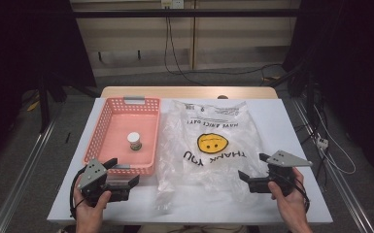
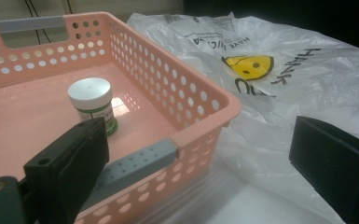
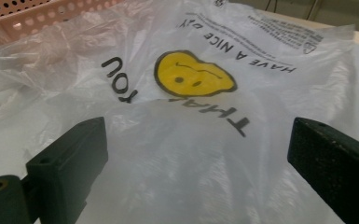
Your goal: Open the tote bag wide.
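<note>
Hovering with jaws spread, the left gripper faces the near basket corner; the right gripper, also spread, faces the plastic bag.

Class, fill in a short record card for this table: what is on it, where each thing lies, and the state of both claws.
Table: white top
Basket: pink, perforated, on the left side
Jar: white lid, upright inside the basket
Bag: clear plastic, yellow smiley print, lying flat beside the basket
Left claw: open, at the basket's near edge, holding nothing
Right claw: open, over the bag's near right part, holding nothing
</note>
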`<state>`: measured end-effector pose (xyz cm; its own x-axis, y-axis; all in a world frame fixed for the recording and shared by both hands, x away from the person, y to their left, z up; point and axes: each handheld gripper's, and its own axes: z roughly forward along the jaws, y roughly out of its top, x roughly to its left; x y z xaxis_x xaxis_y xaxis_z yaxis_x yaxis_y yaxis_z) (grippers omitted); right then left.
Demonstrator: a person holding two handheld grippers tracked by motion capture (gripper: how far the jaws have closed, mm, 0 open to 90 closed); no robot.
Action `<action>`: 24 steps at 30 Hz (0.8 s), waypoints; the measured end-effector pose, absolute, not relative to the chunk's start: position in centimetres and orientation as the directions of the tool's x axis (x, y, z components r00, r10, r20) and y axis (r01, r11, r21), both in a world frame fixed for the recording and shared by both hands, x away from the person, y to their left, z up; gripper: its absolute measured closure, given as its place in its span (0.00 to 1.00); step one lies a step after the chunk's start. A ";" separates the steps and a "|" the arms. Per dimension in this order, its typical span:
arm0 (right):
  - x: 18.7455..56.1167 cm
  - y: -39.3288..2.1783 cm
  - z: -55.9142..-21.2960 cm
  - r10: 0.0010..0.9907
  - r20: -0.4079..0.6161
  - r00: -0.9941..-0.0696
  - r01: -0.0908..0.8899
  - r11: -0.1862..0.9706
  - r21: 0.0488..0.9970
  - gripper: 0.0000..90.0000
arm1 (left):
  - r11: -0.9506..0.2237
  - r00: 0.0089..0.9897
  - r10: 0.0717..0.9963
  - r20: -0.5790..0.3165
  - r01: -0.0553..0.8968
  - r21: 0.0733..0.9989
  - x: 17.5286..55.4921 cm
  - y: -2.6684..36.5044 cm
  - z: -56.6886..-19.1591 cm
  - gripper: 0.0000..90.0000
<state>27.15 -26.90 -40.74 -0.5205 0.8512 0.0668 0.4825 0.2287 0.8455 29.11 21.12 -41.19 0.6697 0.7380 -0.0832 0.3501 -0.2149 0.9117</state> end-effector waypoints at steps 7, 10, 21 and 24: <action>28.2 -24.3 -39.9 0.788 0.069 -0.612 0.493 0.311 0.813 0.07 | -0.209 0.671 0.736 -0.083 0.343 0.916 29.0 21.3 -41.1 0.05; 28.6 -23.0 -39.4 0.762 0.053 -0.646 0.478 0.349 0.806 0.08 | -0.219 0.676 0.733 -0.074 0.338 0.915 29.0 21.3 -41.1 0.05; 29.6 -19.2 -39.7 0.673 0.025 -0.740 0.453 0.470 0.757 0.16 | -0.229 0.692 0.718 -0.076 0.338 0.913 29.5 20.8 -41.2 0.05; 29.7 -18.0 -39.8 0.642 0.025 -0.766 0.448 0.506 0.737 0.17 | -0.231 0.695 0.715 -0.075 0.337 0.913 29.5 20.9 -41.2 0.05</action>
<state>29.71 -17.95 -39.81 -0.7661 0.6422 0.0248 0.4481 0.5061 0.7370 29.47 20.87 -41.17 0.6948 0.7153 -0.0754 0.3367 -0.2308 0.9129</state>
